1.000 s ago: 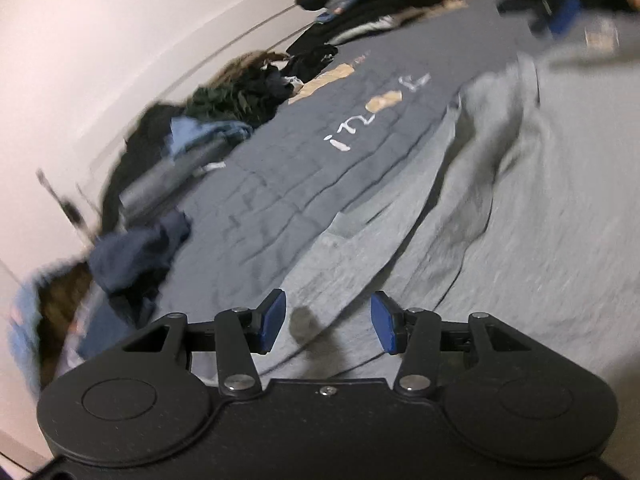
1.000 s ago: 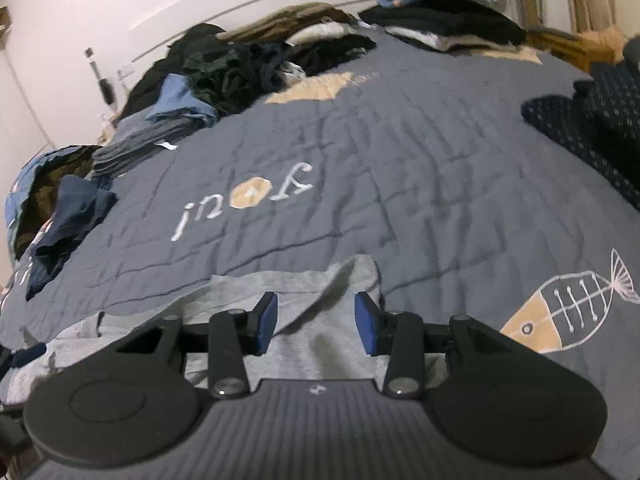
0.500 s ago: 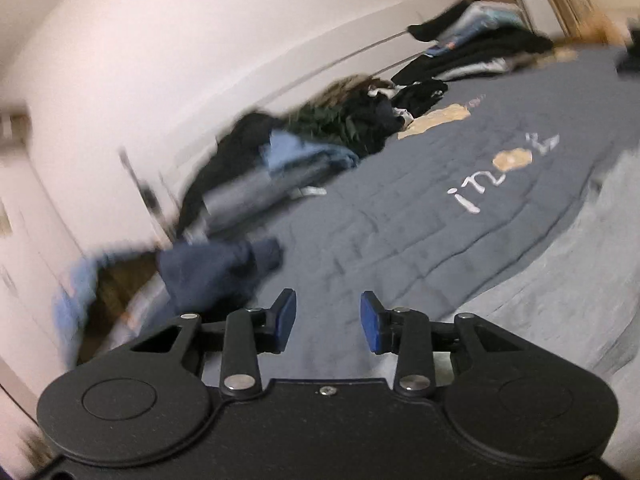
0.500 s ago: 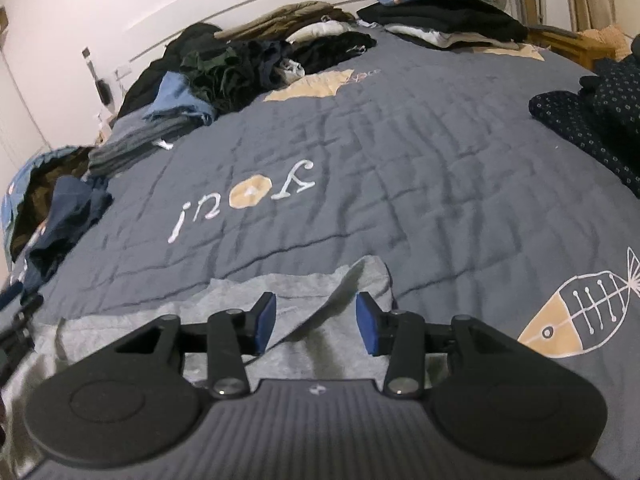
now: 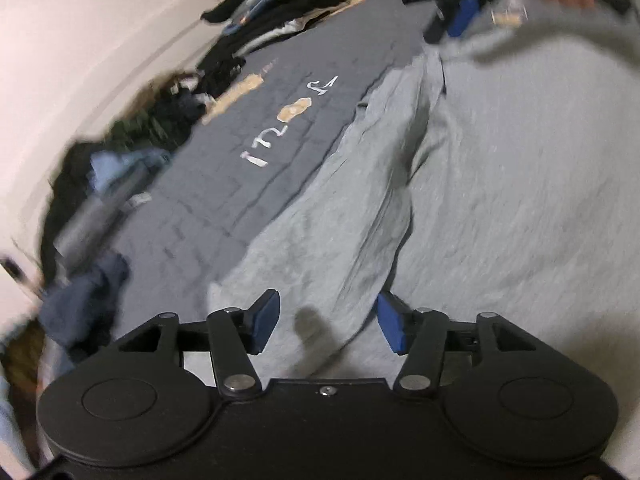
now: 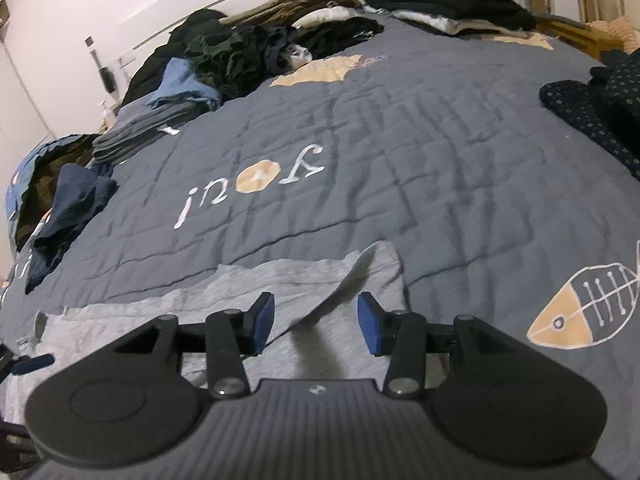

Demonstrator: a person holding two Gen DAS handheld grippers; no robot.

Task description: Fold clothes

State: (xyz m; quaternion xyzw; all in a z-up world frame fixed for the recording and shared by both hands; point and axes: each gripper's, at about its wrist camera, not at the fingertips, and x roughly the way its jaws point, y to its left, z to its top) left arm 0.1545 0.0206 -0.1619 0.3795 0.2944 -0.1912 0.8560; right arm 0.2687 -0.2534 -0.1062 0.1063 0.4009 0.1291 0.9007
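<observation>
Nearest in the left wrist view, the left gripper stands wide and holds nothing, poised just above a rumpled fold of the grey garment; that spot looks chosen so the blue pads can close on a raised ridge of cloth rather than on flat fabric. The garment lies spread over the near part of the bed, probably laid out flat so that its edges can be brought over one another. In the right wrist view, the right gripper is likewise wide and empty, just over the garment's far corner, where a flap turns up; a corner gives a clean hold for starting a fold. Beyond the grey cloth the quilt lies bare across the middle of the bed, room enough to work in. Farther off, folded stacks and loose dark clothes sit along the far edge, and a navy heap at the left edge, seemingly kept out of the way.
</observation>
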